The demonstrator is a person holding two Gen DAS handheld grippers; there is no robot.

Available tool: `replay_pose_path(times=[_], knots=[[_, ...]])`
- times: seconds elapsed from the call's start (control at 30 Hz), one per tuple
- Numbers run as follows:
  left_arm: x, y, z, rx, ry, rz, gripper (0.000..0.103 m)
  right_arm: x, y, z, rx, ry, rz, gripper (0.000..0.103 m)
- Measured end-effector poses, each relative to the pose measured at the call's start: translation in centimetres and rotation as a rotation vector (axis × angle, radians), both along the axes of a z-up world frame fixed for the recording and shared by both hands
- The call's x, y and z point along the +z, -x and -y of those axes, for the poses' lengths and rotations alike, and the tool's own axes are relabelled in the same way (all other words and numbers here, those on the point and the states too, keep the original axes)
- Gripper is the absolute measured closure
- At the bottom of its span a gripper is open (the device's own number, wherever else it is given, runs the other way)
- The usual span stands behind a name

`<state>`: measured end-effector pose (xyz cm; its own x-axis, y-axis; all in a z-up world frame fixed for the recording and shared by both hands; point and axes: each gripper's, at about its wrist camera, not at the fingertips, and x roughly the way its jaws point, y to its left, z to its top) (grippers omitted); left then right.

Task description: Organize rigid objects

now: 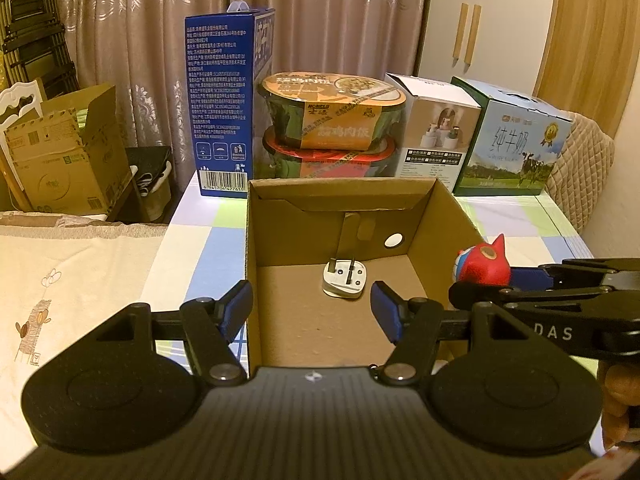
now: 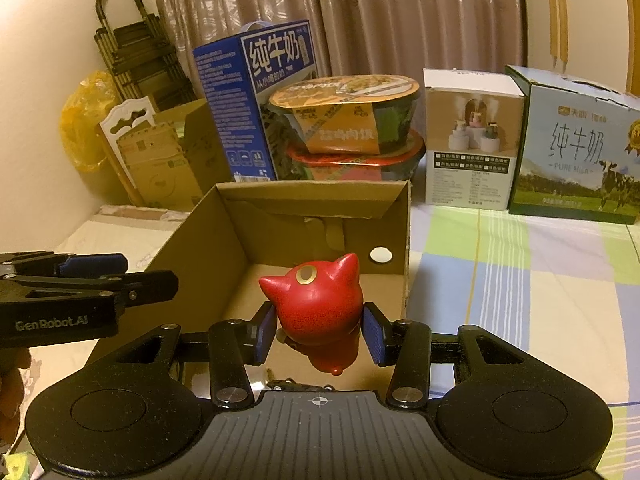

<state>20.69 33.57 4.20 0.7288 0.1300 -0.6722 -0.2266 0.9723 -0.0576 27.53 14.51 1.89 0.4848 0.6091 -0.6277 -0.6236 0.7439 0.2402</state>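
At the left, the left gripper is held with its jaws apart and empty over the cardboard box, where a white plug lies. Rightward, the red figurine is clamped in the right gripper above the box, ears pointing up and away, long axis roughly upright. Placing appears in hand; lowering and release would be called for next.

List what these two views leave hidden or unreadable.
- Red figurine: face turned away in the right wrist view; mostly behind the box wall in the left.
- White plug: hidden by the figurine in the right view.
- Blue carton: small print unreadable.
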Motion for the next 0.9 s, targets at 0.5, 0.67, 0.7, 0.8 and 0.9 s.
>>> replay_pose_path(times=[0.5,0.67,0.7,0.8,0.9], knots=[[0.4,0.9,0.1,0.004,-0.001,0.006,0.042,1.3,0.0,1.6,-0.034,-0.078,0.048,0.037],[1.0,1.6,0.5,0.005,-0.002,0.011,0.042,1.7,0.7,2.7,-0.048,-0.087,0.041,0.036],[1.2,1.8,0.6,0.005,-0.003,0.012,0.042,1.8,0.8,2.9,-0.052,-0.09,0.038,0.036],[1.6,2.6,1.1,0.008,-0.006,0.015,0.041,2.4,1.4,3.6,-0.057,-0.097,0.031,0.036],[2.1,3.5,1.6,0.011,-0.008,0.018,0.038,2.9,2.2,4.1,-0.059,-0.102,0.026,0.035]])
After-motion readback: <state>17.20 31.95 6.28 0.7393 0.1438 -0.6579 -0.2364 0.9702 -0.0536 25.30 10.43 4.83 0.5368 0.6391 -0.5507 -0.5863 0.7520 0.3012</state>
